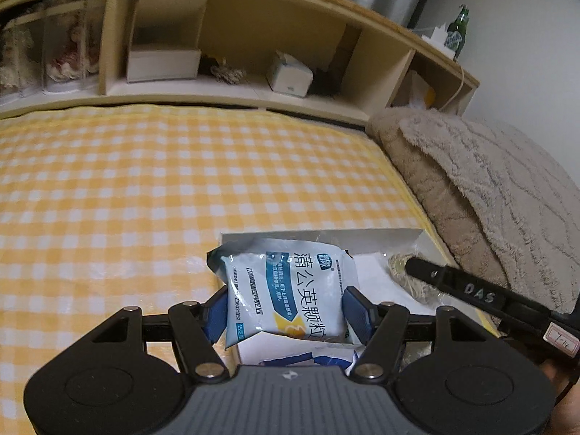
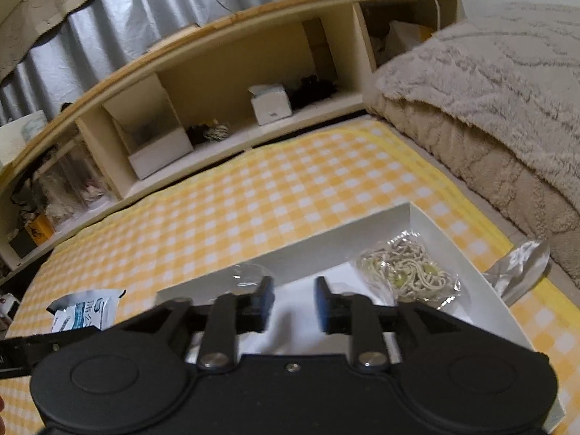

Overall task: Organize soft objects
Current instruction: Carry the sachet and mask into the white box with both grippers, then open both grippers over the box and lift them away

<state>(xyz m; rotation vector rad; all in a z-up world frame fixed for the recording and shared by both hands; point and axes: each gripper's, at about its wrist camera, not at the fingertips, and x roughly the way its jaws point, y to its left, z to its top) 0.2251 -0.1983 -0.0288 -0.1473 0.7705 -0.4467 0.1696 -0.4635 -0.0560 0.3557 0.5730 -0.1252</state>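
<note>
Holding the blue-and-white sachet (image 1: 290, 286) between the blue pads of my left gripper (image 1: 286, 311), I have it hanging over the near-left part of the white box (image 1: 326, 233) that sits on the yellow checked cloth (image 1: 145, 181). The pads press on both sides of the packet, so that grip is firm. My right gripper (image 2: 291, 299) is spread apart with nothing between its fingers — it hovers over the bare white floor of the box, just left of the clear bag of noodles (image 2: 406, 272), which already lies in the far-right part.

The step in hand, as I judge it, is to set the sachet down inside the box. To do it well I should bring it lower before letting go, so it lands flat rather than dropping on one edge and leaning against the wall. The free floor lies left of the noodle bag, so I would aim there and keep the two packets side by side, not stacked. My right fingers sit close to that spot — best to draw them clear first, towards the fluffy beige blanket (image 1: 489, 188) on the right. A silvery wrapper (image 2: 518, 268) lies outside the box on the right; it may want tidying after.
</note>
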